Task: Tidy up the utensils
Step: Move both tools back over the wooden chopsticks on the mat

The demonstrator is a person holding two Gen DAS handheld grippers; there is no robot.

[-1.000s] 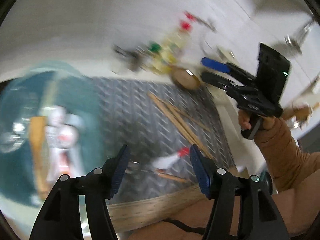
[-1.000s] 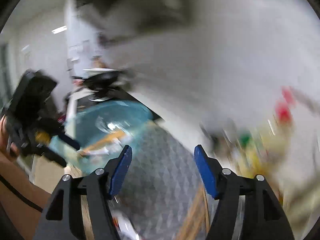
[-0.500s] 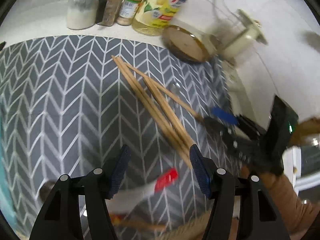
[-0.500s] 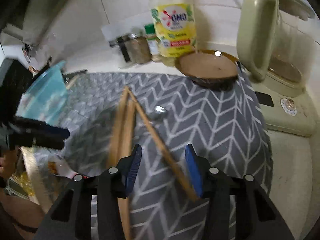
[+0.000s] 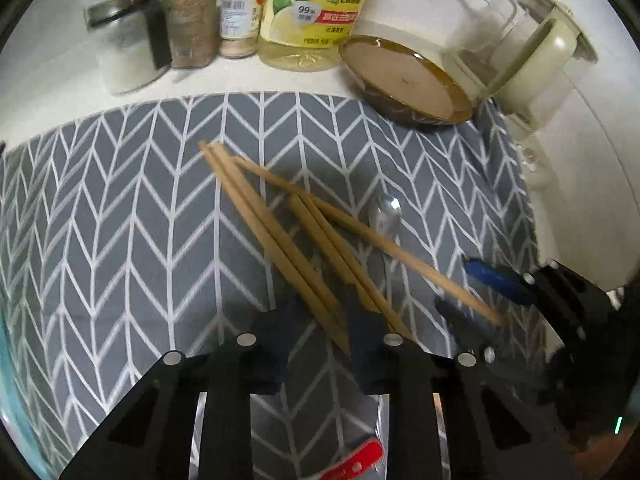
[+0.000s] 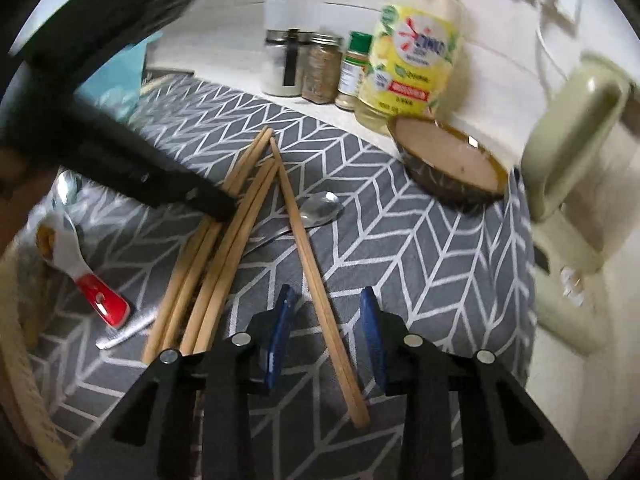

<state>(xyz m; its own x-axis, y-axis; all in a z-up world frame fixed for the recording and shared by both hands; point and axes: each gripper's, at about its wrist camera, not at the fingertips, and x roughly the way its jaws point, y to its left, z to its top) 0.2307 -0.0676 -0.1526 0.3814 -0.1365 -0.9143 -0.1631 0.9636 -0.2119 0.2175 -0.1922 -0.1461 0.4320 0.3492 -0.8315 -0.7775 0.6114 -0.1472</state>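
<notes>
Several wooden chopsticks (image 5: pixel 288 240) lie fanned on a grey chevron mat (image 5: pixel 120 220). A metal spoon (image 5: pixel 385 211) lies beside them. My left gripper (image 5: pixel 316 320) is open, low over the mat, its jaws astride the near ends of a chopstick pair. My right gripper (image 6: pixel 326 316) is open, its blue pads either side of a single chopstick (image 6: pixel 316 280). The right gripper shows in the left wrist view (image 5: pixel 480 292). The left gripper shows in the right wrist view as a dark finger (image 6: pixel 168 188) over the chopstick bundle (image 6: pixel 224 240).
A brown bowl (image 5: pixel 404 80), a detergent bottle (image 5: pixel 316 12), spice jars (image 5: pixel 188 20) and a cream kettle (image 5: pixel 532 52) stand along the back. A white scoop with a red handle (image 6: pixel 80 264) and another spoon (image 6: pixel 66 188) lie at the mat's left. A teal container (image 6: pixel 116 80) is behind.
Both grippers have dropped closer to the mat and onto the chopsticks. The right gripper's jaws now straddle a single chopstick; the left's straddle a pair.
</notes>
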